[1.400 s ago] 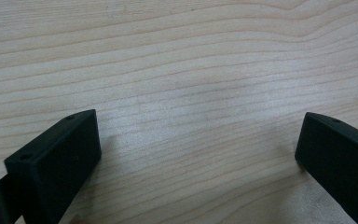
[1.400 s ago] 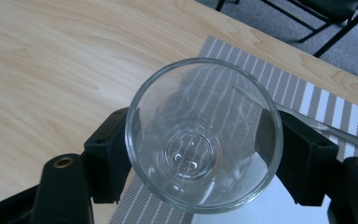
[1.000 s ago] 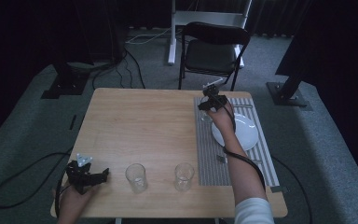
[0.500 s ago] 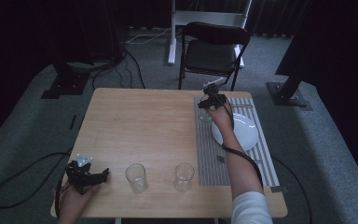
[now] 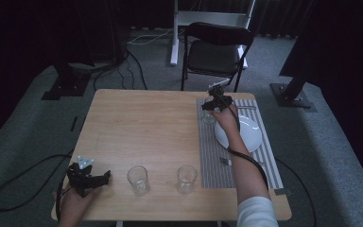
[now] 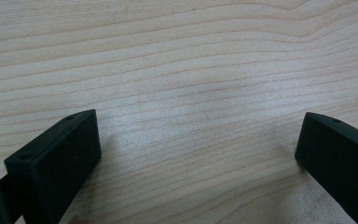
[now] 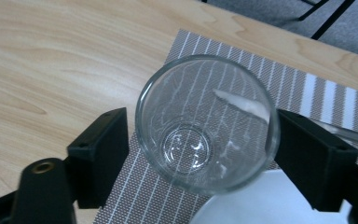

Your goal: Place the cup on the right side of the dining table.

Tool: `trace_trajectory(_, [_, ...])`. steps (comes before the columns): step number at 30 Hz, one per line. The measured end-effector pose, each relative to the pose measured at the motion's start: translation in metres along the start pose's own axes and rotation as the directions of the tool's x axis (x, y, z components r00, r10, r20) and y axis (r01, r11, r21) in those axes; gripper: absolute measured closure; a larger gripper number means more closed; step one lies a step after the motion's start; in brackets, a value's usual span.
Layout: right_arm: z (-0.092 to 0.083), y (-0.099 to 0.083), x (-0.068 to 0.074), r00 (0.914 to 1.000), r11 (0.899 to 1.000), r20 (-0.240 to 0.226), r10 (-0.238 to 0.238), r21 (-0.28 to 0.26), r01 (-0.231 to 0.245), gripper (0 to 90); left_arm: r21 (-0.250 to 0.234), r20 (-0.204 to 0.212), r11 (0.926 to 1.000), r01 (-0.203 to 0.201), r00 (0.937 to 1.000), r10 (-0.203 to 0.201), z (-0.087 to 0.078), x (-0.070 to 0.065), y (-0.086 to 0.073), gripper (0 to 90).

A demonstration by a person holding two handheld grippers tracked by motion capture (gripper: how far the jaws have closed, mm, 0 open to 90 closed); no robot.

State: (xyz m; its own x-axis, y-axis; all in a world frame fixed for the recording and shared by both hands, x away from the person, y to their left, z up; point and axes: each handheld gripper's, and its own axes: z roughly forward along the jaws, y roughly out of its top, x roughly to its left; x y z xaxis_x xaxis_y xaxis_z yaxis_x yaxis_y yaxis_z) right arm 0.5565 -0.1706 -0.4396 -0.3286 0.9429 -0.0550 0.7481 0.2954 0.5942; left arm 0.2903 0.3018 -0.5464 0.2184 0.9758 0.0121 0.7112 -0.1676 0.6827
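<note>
The right gripper [image 7: 200, 154], jaws just opened around a glass [image 7: 207, 123] set upright on the striped placemat [image 7: 307, 93] beside the plate [image 5: 246, 135], looks ready to lift away, while the left gripper [image 6: 198, 154] rests open and empty on the counter [image 6: 191, 60].

From above, we see the table [image 5: 142, 137] evenly and softly lit while the surrounding floor and backdrop sink into near black. The high view is soft and slightly grainy. In the left gripper view the wood grain is sharp and the black jaws cast faint shadows. In the right gripper view the glass [image 7: 207, 123] carries a white glare streak, and its rim is slightly blurred.
</note>
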Motion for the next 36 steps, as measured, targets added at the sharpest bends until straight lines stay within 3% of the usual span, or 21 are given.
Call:
trace_trajectory(4, [-0.008, -0.003, -0.003, 0.9998, 1.0, -0.011, 0.016, -0.007, -0.016, 12.5, 0.0, 0.0, 1.0, 0.0, 1.0, 0.0, 0.0, 0.0, 0.0, 0.5])
trace_trajectory(14, [-0.03, -0.022, -0.007, 0.9985, 0.998, -0.025, 0.05, -0.047, -0.051, 12.3, 0.0, 0.0, 1.0, 0.0, 1.0, 0.0, 0.0, 0.0, 0.0, 0.5])
trace_trajectory(18, [-0.036, -0.036, -0.01, 0.9962, 0.995, -0.044, 0.076, -0.062, -0.078, 12.3, 0.0, 0.0, 1.0, 0.0, 1.0, 0.0, 0.0, 0.0, 0.0, 0.5])
trace_trajectory(27, [-0.041, -0.071, -0.012, 0.9956, 0.993, -0.042, 0.084, -0.074, -0.087, 12.3, 0.0, 0.0, 1.0, 0.0, 1.0, 0.0, 0.0, 0.0, 0.0, 0.5])
trace_trajectory(36, [-0.057, -0.109, -0.016, 0.989, 0.984, -0.093, 0.115, -0.124, -0.126, 12.4, 0.0, 0.0, 1.0, 0.0, 1.0, 0.0, 0.0, 0.0, 0.0, 0.5])
